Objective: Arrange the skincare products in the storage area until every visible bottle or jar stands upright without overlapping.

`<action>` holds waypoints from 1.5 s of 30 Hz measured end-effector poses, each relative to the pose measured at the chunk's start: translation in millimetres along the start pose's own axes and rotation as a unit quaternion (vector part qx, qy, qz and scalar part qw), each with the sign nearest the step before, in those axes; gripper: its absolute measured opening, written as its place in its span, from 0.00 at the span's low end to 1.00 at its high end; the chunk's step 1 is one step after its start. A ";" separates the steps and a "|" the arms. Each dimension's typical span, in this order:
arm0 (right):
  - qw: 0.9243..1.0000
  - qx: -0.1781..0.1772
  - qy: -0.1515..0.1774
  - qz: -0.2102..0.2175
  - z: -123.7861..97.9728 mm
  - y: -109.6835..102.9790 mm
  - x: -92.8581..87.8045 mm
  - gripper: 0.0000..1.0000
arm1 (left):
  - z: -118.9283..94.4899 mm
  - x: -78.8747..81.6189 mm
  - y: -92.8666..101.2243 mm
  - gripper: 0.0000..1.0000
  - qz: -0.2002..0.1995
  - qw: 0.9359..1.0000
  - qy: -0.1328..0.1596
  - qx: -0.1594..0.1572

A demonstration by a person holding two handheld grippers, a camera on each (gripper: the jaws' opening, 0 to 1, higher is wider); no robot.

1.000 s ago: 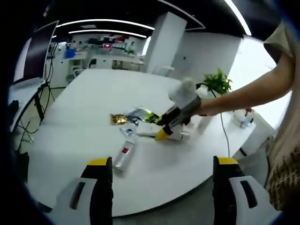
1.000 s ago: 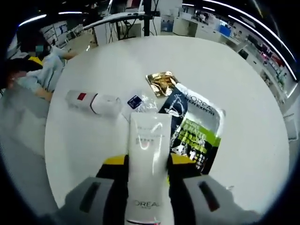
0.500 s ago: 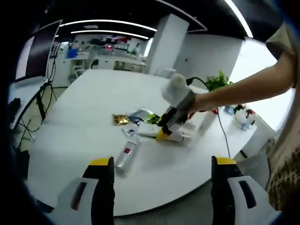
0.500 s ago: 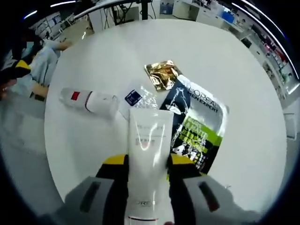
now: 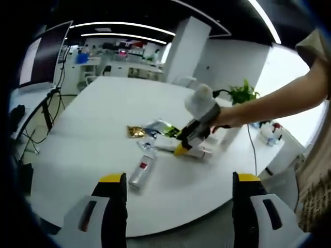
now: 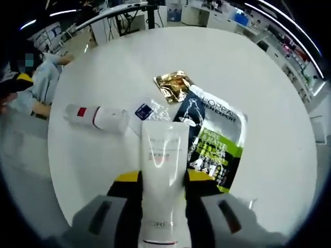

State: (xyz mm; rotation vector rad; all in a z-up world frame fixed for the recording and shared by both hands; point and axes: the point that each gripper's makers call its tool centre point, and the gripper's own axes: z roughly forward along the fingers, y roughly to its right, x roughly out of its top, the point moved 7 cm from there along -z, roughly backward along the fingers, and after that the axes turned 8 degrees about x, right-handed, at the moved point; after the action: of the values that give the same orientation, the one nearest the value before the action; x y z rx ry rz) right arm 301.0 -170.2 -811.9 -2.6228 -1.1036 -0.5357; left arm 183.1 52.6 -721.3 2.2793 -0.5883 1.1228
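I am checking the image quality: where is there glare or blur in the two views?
Right gripper view: ceiling light glares on the white tube and on the gold sachet; the right gripper at the bottom is blurred. Left gripper view: the window behind the plant is overexposed; the table edge bends from fisheye distortion.

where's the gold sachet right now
In the right gripper view the gold sachet lies flat on the white table, beyond the held white tube, touching the top edge of the black-and-green L'Oreal packet.
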 end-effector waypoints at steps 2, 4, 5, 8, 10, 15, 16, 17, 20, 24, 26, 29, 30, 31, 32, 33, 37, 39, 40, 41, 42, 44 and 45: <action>1.000 -0.005 0.010 0.004 -2.4 -1.1 -1.9 0.31 | -0.4 -1.3 0.1 0.81 0.003 1.000 0.000 0.003; 1.000 -0.009 0.025 -0.002 -5.9 -1.3 -3.0 0.31 | -0.6 -2.1 1.1 0.81 0.007 1.000 -0.002 0.002; 0.999 -0.013 0.033 -0.003 -10.0 -2.3 -4.1 0.31 | -0.3 -2.1 1.3 0.81 0.009 1.000 -0.002 0.002; 0.999 -0.015 0.046 0.002 -20.2 -4.7 -8.1 0.31 | 0.6 -3.0 2.5 0.81 0.014 1.000 -0.008 0.000; 0.997 -0.009 0.078 0.021 -26.5 -5.1 -9.7 0.31 | 1.4 -3.8 3.3 0.82 0.022 1.000 -0.012 0.004; 0.992 -0.028 0.111 0.045 -46.9 -3.8 -15.8 0.30 | 1.9 -5.9 6.1 0.82 0.041 0.999 -0.022 0.002; 0.991 -0.032 0.117 0.047 -50.5 -3.0 -17.4 0.30 | 1.7 -5.9 5.7 0.82 0.040 0.999 -0.022 0.002; 0.991 -0.036 0.122 0.047 -53.1 -2.9 -18.2 0.30 | 1.4 -6.0 5.3 0.82 0.040 0.999 -0.023 0.002; 0.987 -0.052 0.144 0.058 -64.7 -2.9 -22.2 0.30 | 1.1 -7.0 4.9 0.82 0.043 0.999 -0.026 0.002; 0.981 -0.067 0.167 0.068 -79.1 -5.0 -29.1 0.30 | 2.4 -9.6 8.7 0.82 0.061 0.997 -0.037 -0.003; 0.980 -0.071 0.175 0.069 -84.8 -7.0 -31.9 0.30 | 2.8 -10.5 9.9 0.82 0.069 0.997 -0.041 -0.004; 0.975 -0.080 0.194 0.073 -96.4 -9.7 -39.4 0.30 | 3.1 -12.4 12.2 0.82 0.084 0.995 -0.048 -0.007; 0.973 -0.083 0.200 0.075 -99.7 -10.4 -41.8 0.30 | 3.2 -12.9 12.9 0.82 0.087 0.995 -0.050 -0.009; 0.972 -0.087 0.205 0.078 -104.3 -11.9 -45.4 0.30 | 3.7 -13.6 13.3 0.82 0.090 0.994 -0.053 -0.011; 0.971 -0.088 0.206 0.078 -105.7 -12.3 -46.5 0.30 | 3.5 -13.7 13.6 0.82 0.093 0.994 -0.054 -0.012; 0.970 -0.091 0.212 0.080 -110.6 -13.4 -50.2 0.30 | 3.3 -13.8 14.0 0.82 0.094 0.994 -0.054 -0.013; 0.965 -0.096 0.229 0.083 -124.9 -17.9 -60.8 0.30 | 3.9 -15.5 16.2 0.81 0.098 0.993 -0.063 -0.021; 0.960 -0.100 0.247 0.085 -132.5 -22.4 -66.7 0.30 | 4.7 -16.5 17.3 0.82 0.102 0.992 -0.067 -0.026; 0.958 -0.102 0.252 0.091 -136.2 -24.3 -71.0 0.30 | 4.9 -16.8 18.4 0.82 0.103 0.992 -0.069 -0.028; 0.957 -0.104 0.256 0.094 -138.5 -25.7 -73.4 0.30 | 5.1 -17.1 19.3 0.82 0.105 0.992 -0.071 -0.030; 0.954 -0.107 0.262 0.096 -142.2 -28.5 -76.6 0.30 | 5.2 -17.3 20.3 0.82 0.106 0.991 -0.074 -0.033; 0.951 -0.114 0.271 0.099 -147.9 -32.7 -81.5 0.30 | 5.1 -17.8 22.3 0.82 0.105 0.991 -0.078 -0.042; 0.950 -0.115 0.274 0.100 -149.8 -34.3 -83.1 0.30 | 5.4 -17.9 22.9 0.83 0.103 0.990 -0.080 -0.045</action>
State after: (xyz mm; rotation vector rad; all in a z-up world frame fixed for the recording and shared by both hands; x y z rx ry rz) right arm 186.8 -253.4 -709.0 -2.4780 -0.6224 -1.3098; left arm 162.8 34.3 -732.6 2.2831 -0.9375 0.9905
